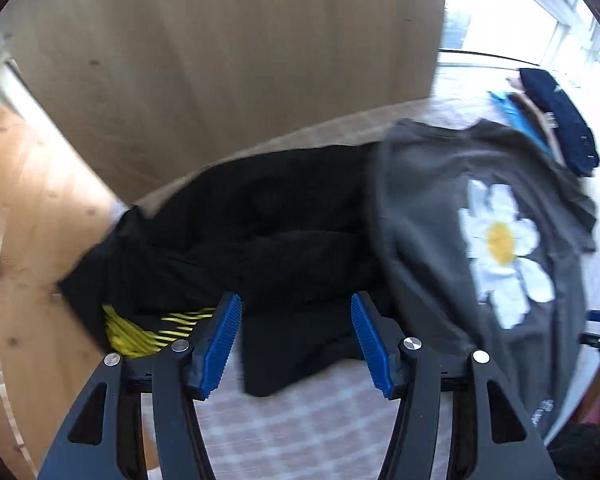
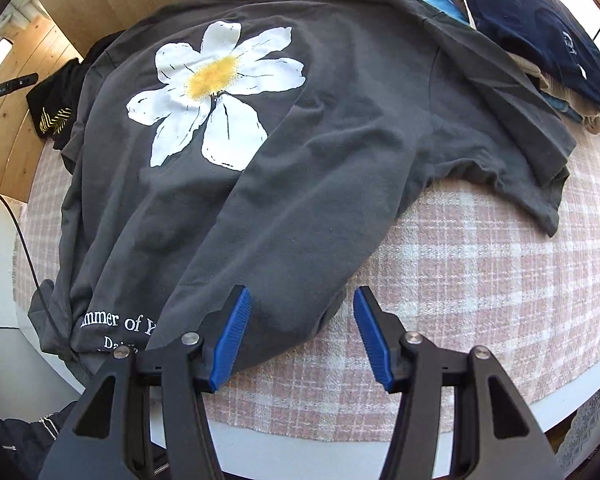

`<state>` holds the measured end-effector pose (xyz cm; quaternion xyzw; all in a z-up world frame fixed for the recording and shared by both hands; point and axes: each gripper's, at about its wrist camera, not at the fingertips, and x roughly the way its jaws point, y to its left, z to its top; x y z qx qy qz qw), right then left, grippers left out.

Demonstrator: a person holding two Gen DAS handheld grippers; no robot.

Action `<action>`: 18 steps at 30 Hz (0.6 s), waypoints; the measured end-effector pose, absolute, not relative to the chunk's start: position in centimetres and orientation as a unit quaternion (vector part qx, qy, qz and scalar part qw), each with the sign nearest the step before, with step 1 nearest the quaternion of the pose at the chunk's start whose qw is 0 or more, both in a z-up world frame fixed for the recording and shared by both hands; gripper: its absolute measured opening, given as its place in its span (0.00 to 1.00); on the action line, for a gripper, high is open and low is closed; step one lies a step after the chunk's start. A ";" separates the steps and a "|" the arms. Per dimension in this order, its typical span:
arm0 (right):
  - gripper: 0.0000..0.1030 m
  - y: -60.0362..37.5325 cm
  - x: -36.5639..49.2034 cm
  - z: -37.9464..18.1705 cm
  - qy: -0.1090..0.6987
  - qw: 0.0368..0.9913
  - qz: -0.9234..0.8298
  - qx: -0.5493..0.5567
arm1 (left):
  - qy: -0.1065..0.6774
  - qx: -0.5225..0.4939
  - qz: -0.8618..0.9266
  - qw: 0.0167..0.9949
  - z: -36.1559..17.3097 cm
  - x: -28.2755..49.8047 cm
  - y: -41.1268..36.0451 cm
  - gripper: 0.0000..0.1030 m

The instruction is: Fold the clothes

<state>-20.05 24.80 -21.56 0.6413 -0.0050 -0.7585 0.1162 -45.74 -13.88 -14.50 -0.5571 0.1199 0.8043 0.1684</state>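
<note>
The gray shirt (image 2: 300, 140) lies flat mid-frame, ready for folding. Both the left gripper (image 1: 296, 340) and right gripper (image 2: 302, 336) are open and hold nothing.

We see the T-shirt (image 2: 300, 152) spread on the tablecloth (image 2: 480, 272). A crumpled garment (image 2: 56, 108) lies at its left, a folded stack (image 2: 540, 36) behind its right sleeve.

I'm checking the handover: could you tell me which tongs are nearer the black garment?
Left. The left tongs hover open right over the black garment; the right tongs sit at the grey shirt's hem, across from it.
</note>
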 end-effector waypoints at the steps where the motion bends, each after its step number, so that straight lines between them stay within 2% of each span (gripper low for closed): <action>1: 0.52 24.9 -19.8 -21.7 -0.013 0.117 -0.757 0.643 | 0.105 -0.569 0.790 0.203 -15.6 -45.8 -11.9 0.54; 6: 0.52 25.0 -18.1 -21.7 -0.018 0.114 -0.757 0.644 | 0.153 -0.608 0.754 0.197 -20.6 -47.9 -6.3 0.52; 7: 0.52 25.2 -17.8 -21.5 -0.019 0.115 -0.758 0.642 | 0.159 -0.616 0.746 0.197 -21.4 -48.3 -6.0 0.41; 8: 0.52 25.6 -17.4 -21.4 -0.021 0.113 -0.760 0.640 | 0.151 -0.625 0.739 0.202 -21.4 -48.3 -6.9 0.11; 9: 0.52 26.0 -17.1 -21.2 -0.025 0.109 -0.762 0.638 | 0.141 -0.634 0.732 0.207 -21.4 -48.2 -8.0 0.02; 13: 0.52 28.0 -16.3 -21.0 -0.050 0.093 -0.766 0.634 | 0.167 -0.616 0.739 0.214 -18.8 -47.7 -9.3 0.03; 16: 0.52 29.4 -16.2 -21.4 -0.061 0.075 -0.765 0.636 | 0.237 -0.571 0.773 0.147 -15.4 -48.7 -10.7 0.03; 18: 0.52 30.1 -16.2 -21.9 -0.074 0.067 -0.761 0.640 | 0.268 -0.549 0.787 0.087 -13.9 -50.1 -11.7 0.11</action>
